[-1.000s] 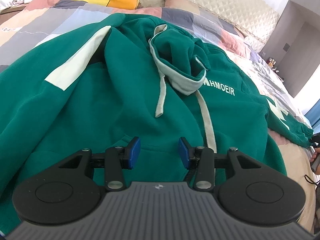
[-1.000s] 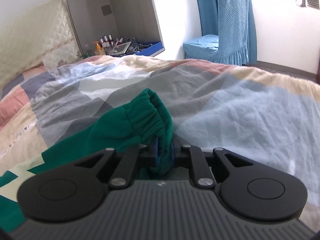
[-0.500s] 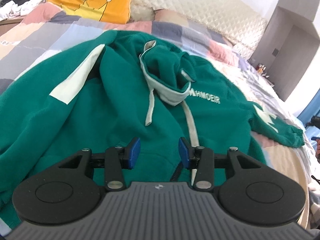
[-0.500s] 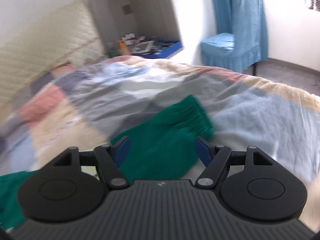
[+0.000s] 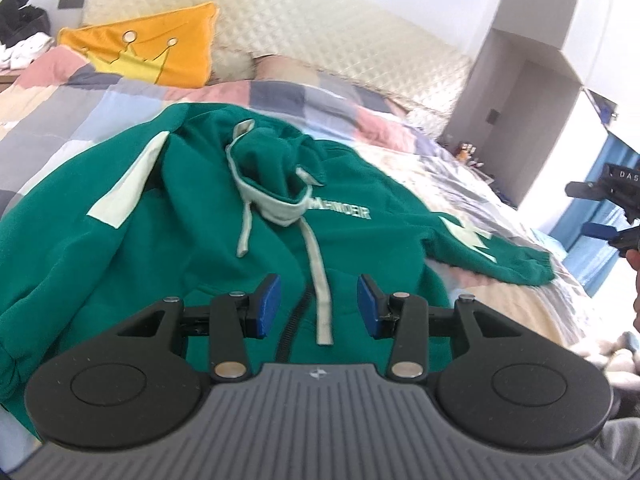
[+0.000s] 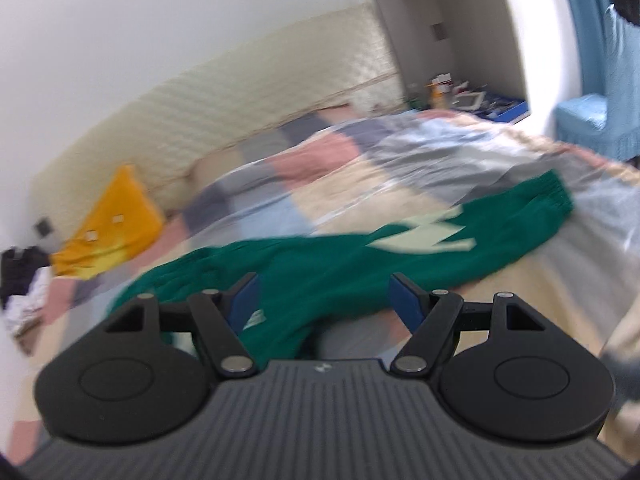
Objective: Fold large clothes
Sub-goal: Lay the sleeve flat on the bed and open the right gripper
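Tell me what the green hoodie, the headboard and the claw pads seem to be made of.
Green hoodie: soft matte knit, probably cotton fleece; it slumps in thick folds, with ribbed cuffs. Headboard: cream padded upholstery, stitched in diamonds; fabric or faux leather, can't tell. Left claw pads: blue, matte, likely rubber or foam.

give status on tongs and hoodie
Left tongs open, empty. Right tongs open, empty. Hoodie spread unfolded on bed, sleeve out. Nothing blocking.

Bright daylight, blown-out white at right, fisheye-bent edges, heavy motion blur in right-wrist view.
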Demonstrator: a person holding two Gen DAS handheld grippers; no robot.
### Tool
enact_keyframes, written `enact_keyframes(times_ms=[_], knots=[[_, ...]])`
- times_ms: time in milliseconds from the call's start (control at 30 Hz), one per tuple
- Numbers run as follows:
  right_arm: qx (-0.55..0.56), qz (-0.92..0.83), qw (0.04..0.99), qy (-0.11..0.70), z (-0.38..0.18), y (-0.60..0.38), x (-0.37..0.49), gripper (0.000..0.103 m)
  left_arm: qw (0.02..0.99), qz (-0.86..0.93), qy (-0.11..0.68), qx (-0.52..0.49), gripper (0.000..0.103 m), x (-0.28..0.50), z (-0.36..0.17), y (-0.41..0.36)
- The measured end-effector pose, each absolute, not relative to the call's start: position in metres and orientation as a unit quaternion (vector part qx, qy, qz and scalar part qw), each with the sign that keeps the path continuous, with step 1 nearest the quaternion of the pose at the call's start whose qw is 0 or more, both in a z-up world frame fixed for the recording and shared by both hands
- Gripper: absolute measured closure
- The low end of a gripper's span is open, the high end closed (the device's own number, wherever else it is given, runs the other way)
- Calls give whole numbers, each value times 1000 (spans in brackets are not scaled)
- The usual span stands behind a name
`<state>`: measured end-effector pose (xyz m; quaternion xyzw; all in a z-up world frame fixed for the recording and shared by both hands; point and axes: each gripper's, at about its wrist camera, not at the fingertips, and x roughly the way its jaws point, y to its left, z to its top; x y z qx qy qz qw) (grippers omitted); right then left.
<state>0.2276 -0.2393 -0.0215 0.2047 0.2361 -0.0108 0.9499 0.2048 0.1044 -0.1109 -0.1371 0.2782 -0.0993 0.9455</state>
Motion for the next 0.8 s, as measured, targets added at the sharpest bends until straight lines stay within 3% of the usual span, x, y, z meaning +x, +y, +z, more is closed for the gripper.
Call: enact_keyframes(times_ms=[267,467,800], knots=[[240,54,943,224,-47,-194,157,30,940,-152,283,-112,55,178,-110,76],[232,64,941,238,-81,-205,151,30,925,-210,302,-92,55,168,-118,40],[256,36,937,234,-103,-236,151,28,877,-270,394,-57,56,201,-165,-37]])
